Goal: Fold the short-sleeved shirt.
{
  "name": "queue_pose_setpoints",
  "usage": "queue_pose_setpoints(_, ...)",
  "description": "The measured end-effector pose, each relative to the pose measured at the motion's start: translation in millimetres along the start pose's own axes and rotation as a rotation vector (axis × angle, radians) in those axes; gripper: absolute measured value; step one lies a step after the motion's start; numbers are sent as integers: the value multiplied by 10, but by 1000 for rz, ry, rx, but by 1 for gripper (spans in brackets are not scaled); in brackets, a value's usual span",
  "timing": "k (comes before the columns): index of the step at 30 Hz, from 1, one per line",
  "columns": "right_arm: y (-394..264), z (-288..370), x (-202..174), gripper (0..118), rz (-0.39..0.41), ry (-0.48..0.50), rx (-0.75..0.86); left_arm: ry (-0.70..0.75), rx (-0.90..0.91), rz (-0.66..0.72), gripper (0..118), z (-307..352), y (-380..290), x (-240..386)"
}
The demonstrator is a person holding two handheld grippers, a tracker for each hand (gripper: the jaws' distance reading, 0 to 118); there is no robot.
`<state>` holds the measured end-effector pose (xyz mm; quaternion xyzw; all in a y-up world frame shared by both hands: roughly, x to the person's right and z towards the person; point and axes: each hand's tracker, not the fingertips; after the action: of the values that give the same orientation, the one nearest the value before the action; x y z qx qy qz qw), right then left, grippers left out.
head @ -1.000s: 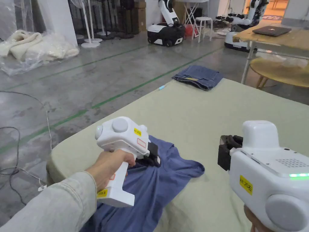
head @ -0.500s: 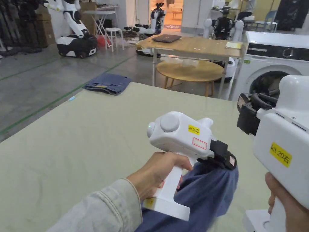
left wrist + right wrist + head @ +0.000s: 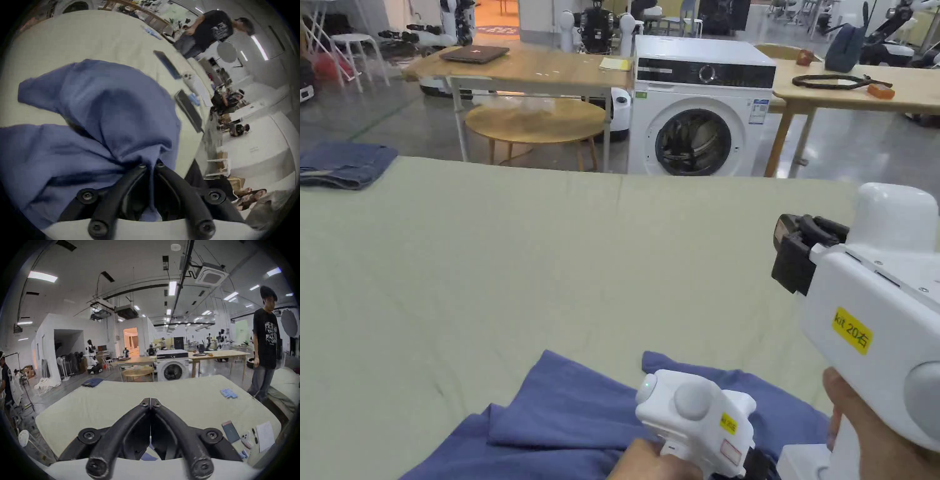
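Shirt (image 3: 569, 412) fabric, blue-violet and short-sleeved, lies crumpled at the near edge of the pale green padded table (image 3: 550, 250); in the head view its bulk runs from the lower left toward the right, so the long axis lies roughly across the person's front. The cloth is bunched into soft folds, with one loose flap, possibly a sleeve, pointing away toward the far side of the table in the left gripper view. The left gripper (image 3: 150, 165) has both jaws pressed together on a gathered ridge of the shirt, and the fabric fans out from the pinch. In the head view this gripper sits low over the shirt, held by a hand (image 3: 650, 459) at the bottom edge. The right gripper (image 3: 150, 402) is held above the table to the right, apart from the shirt, with its jaws closed tip to tip on nothing. Folded jeans (image 3: 344, 164) lie at the far left corner of the table. A washing machine (image 3: 700, 106) stands beyond the table.
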<state>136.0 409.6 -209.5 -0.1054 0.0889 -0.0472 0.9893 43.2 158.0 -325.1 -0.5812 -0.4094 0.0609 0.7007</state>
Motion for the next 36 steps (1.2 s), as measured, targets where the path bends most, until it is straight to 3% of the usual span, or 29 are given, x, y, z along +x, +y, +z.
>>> queue_pose_setpoints(1, -5, 10, 29, 0, -8, -1, -5, -9, 11, 13, 19, 51, 3, -23)
queue_pose_setpoints(3, 2, 28, 50, 0, -23, -1, -1, -72, 79, 109, 94, 303, 45, -119)
queue_pose_setpoints(4, 18, 39, 50, 0, -23, 0, 1, -132, 110, 154, 109, 538, 56, -124)
queue_pose_setpoints(7, 91, 91, 29, 0, -5, -1, 24, -208, 376, 189, 109, 1565, -40, -159)
queue_pose_setpoints(9, 129, 105, 24, 0, -4, 2, 37, -73, 566, 155, 107, 2340, -256, -141)
queue_pose_setpoints(10, 139, 113, 21, 0, -4, 5, 39, -10, 689, 80, 91, 2732, -434, -101)
queue_pose_setpoints(11, 134, 109, 34, 0, 0, 8, 42, 53, 765, 41, 67, 3051, -612, -66)
queue_pose_setpoints(12, 124, 111, 19, 0, 14, 7, 43, 155, 847, 27, 27, 3359, -843, 11)
queue_pose_setpoints(13, 106, 112, 6, 0, 33, 1, 42, 289, 916, 22, 0, 3605, -1046, 55)
queue_pose_setpoints(15, 91, 110, 19, 0, 34, 1, 35, 605, 995, -6, 0, 3910, -1387, 109)
queue_pose_setpoints(17, 73, 115, 14, 0, 20, 6, 30, 749, 962, 46, 0, 4090, -1616, 26)
queue_pose_setpoints(24, 77, 98, -145, 0, 36, 20, 25, 863, 932, 132, 0, 4322, -2075, -313)
queue_pose_setpoints(33, 91, 55, -268, 0, 61, 43, 16, 803, 947, 163, 0, 4340, -2071, -286)
queue_pose_setpoints(34, 90, 56, -270, 0, 61, 46, 14, 772, 917, 212, 20, 4366, -2052, -360)
queue_pose_setpoints(36, 77, 63, -268, 0, 60, 53, 6, 614, 917, 331, 106, 4394, -2068, -622)
